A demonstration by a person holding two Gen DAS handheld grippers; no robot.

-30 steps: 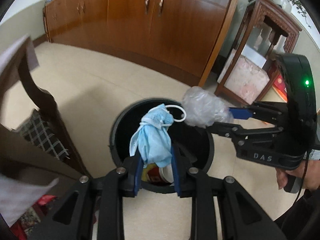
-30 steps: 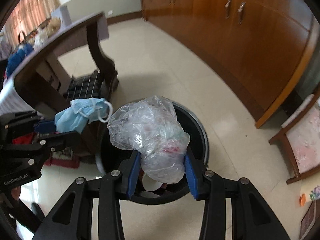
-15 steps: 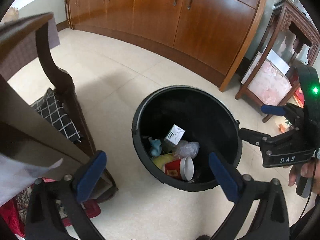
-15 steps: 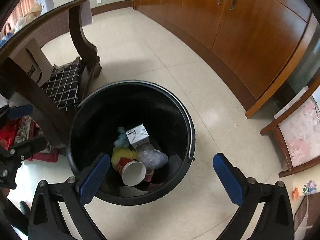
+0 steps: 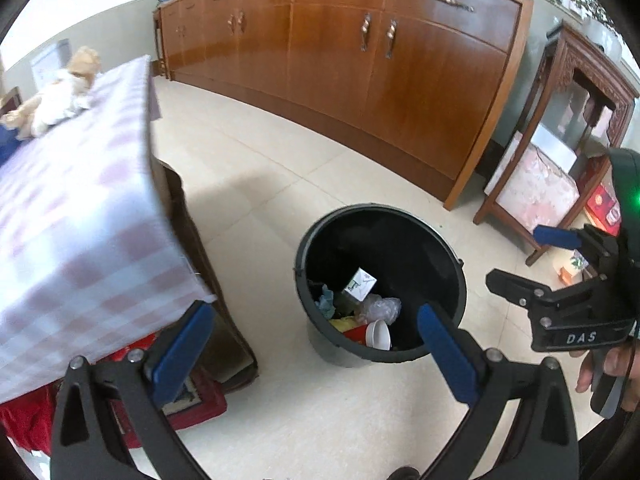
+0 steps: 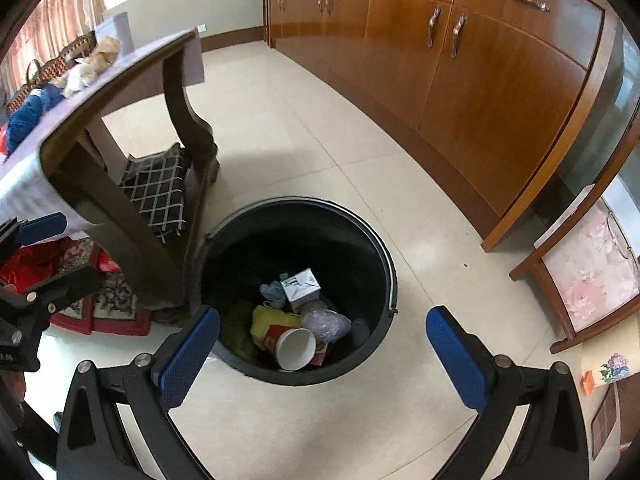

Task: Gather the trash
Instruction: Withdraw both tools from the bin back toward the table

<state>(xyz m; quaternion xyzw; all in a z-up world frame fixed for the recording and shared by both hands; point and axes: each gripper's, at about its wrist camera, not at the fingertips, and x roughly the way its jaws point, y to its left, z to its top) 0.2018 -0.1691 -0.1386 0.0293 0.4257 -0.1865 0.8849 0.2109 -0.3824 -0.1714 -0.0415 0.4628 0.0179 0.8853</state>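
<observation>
1. Nearest the cameras, the left gripper (image 5: 316, 344) and the right gripper (image 6: 322, 354) both stand with jaws spread wide and nothing between the blue pads; neither holds any trash.

2. Just beyond the fingers, the black bin (image 6: 390, 280) stands on the tile floor, beside the table leg (image 6: 188, 108). It holds the collected trash: a paper cup (image 6: 294, 348) lying on its side, a crumpled clear bag (image 6: 326, 322), a small white box (image 6: 300, 288), a blue mask (image 6: 274, 292) and something yellow (image 6: 268, 318). All of it lies at the bottom, well below the rim.

3. Further off, the table (image 5: 72, 216) with its checked cloth still carries things: a pale crumpled lump (image 6: 94, 64) and a blue bundle (image 6: 26, 118). Whether these are trash I cannot tell.

4. Judged from this, part of the job is done, with several pieces binned. What may remain is on the tabletop; the floor around the bin shows no loose litter.
</observation>
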